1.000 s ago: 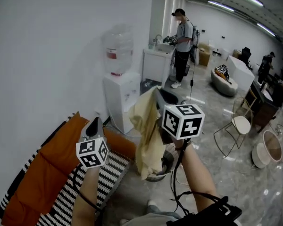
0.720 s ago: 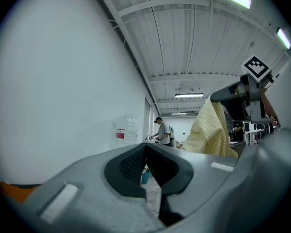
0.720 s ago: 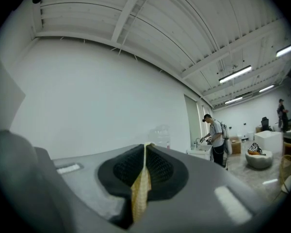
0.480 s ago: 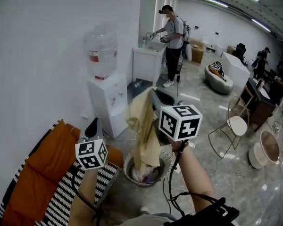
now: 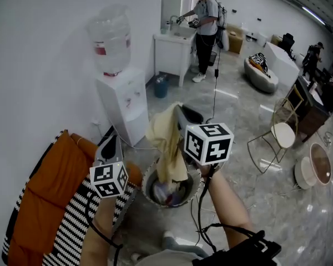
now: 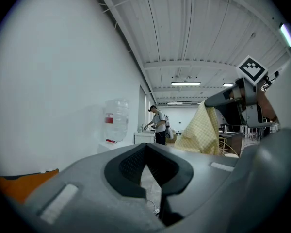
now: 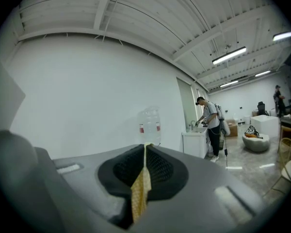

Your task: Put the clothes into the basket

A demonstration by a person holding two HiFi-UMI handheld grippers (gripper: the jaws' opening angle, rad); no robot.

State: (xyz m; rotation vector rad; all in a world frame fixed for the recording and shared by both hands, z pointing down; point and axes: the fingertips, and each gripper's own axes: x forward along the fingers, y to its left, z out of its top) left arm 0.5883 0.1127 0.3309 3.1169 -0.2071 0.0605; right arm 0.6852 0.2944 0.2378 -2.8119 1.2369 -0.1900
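Yellow cloth (image 5: 167, 143) has dropped toward the basket (image 5: 147, 186) since before, hanging at 6 o'clock from the right claw (image 5: 179, 111) pinched tight on it; left claw (image 5: 113, 139) is closed, empty; next I'd lower and let go.

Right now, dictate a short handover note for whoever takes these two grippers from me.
Right hand-held gripper: shut on the pale yellow checked cloth, which hangs over the opening of the round grey basket on the floor.
Left hand-held gripper: shut, nothing in it, held to the left of the basket.
Done: some clothes already lie in the basket.
Left: lower the yellow cloth in and release it. No other loose clothes show in these views.
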